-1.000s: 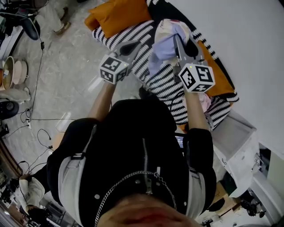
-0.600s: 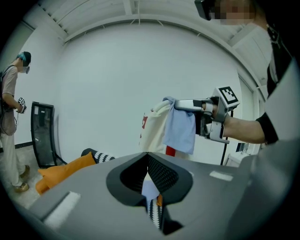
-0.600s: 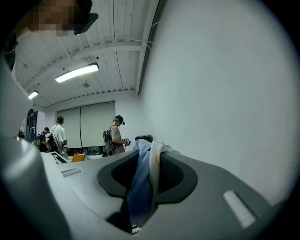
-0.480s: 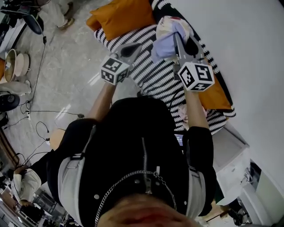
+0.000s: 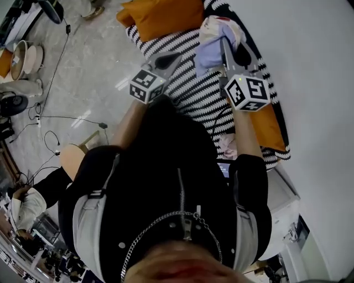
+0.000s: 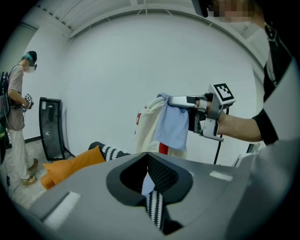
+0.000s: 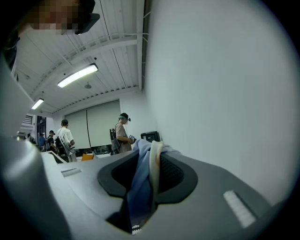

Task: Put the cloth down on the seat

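While the cloth (image 5: 210, 52) is pinched in the right gripper's (image 5: 225, 44) jaws above the striped seat (image 5: 188, 91), nothing is yet laid down; the left gripper's (image 5: 170, 57) jaws are held slightly apart, empty.

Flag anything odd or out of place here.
Nothing is spilled or broken. The cloth hangs bunched from the right gripper above the striped seat, not yet laid down.

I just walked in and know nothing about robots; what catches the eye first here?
A pale blue and cream cloth dangles from the right claw, pinched between its jaws, over a black-and-white striped seat. A bright orange cushion lies at the seat's edge, at the top of the head view.
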### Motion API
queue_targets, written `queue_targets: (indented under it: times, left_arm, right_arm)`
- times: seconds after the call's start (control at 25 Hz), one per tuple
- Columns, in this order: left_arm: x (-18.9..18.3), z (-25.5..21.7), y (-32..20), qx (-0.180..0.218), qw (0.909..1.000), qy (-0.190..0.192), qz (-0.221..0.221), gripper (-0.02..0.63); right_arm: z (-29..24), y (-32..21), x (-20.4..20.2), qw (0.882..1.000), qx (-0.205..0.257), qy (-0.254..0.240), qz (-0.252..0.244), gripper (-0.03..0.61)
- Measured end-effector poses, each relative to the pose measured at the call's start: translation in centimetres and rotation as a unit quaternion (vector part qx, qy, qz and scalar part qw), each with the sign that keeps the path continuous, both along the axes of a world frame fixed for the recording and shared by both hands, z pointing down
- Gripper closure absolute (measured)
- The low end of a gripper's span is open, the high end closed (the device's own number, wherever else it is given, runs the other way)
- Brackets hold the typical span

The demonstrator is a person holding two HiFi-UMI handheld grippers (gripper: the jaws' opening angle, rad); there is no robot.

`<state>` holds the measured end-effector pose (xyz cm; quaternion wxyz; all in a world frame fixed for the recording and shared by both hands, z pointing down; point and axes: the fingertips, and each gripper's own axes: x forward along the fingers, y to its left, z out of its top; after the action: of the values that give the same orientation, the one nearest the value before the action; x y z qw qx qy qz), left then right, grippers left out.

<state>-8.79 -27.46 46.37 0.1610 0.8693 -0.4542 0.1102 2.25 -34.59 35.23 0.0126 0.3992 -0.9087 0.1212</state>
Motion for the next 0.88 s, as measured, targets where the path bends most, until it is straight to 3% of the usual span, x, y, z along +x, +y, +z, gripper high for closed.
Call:
queue_targets:
  times: [0.6,0.88]
  left_arm:
    - [-2.0,5.0,-4.3,-0.058,0.9970,0.013,0.049,0.603]
    - [-2.7,8.7,-5.9,-0.090,0.9936,0.014,0.066,0.603]
  right_arm:
    - [8.1,-5.1,-2.2,0.997,-0.057,0.042,0.037,0.474]
    - [15.5,-7.6,-4.2,0.991,-0.101,0.083,0.026,0.472]
